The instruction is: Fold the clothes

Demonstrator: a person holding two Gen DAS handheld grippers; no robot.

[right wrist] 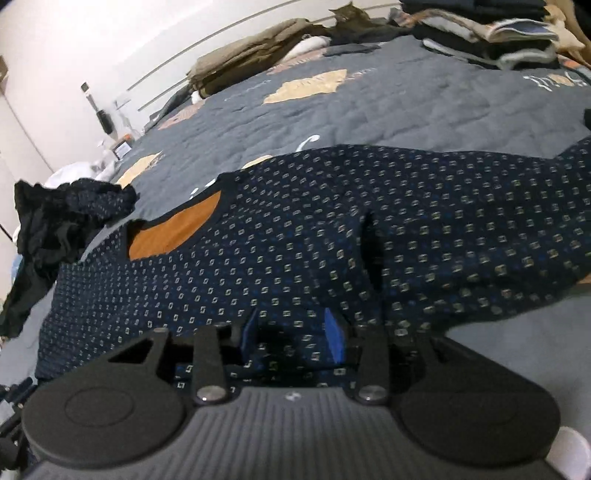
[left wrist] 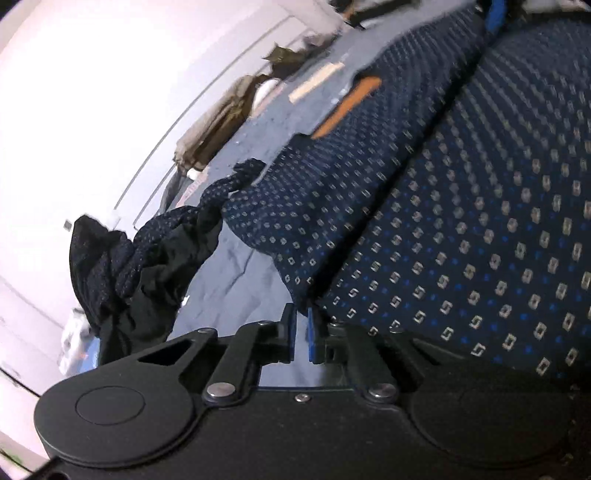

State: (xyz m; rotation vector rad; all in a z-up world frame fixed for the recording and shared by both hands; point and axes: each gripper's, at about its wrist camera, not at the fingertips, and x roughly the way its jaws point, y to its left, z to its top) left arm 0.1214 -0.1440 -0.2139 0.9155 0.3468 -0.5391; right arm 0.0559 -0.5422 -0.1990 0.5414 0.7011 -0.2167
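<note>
A navy shirt with a small square pattern (right wrist: 332, 236) lies spread on the grey bed quilt (right wrist: 424, 107), its orange inner collar (right wrist: 173, 229) at the left. In the left wrist view the shirt (left wrist: 461, 206) is lifted and fills the right side. My left gripper (left wrist: 302, 326) is shut on the shirt's edge, with a thin fold between the blue pads. My right gripper (right wrist: 293, 332) is open, its blue pads (right wrist: 334, 339) over the shirt's near edge, with cloth between the fingers.
A crumpled dark garment (right wrist: 55, 225) lies at the left edge of the bed; it also shows in the left wrist view (left wrist: 125, 273). Olive clothes (right wrist: 251, 55) and a stack of folded clothes (right wrist: 491, 29) lie at the far side. A white wall (right wrist: 74, 37) is behind.
</note>
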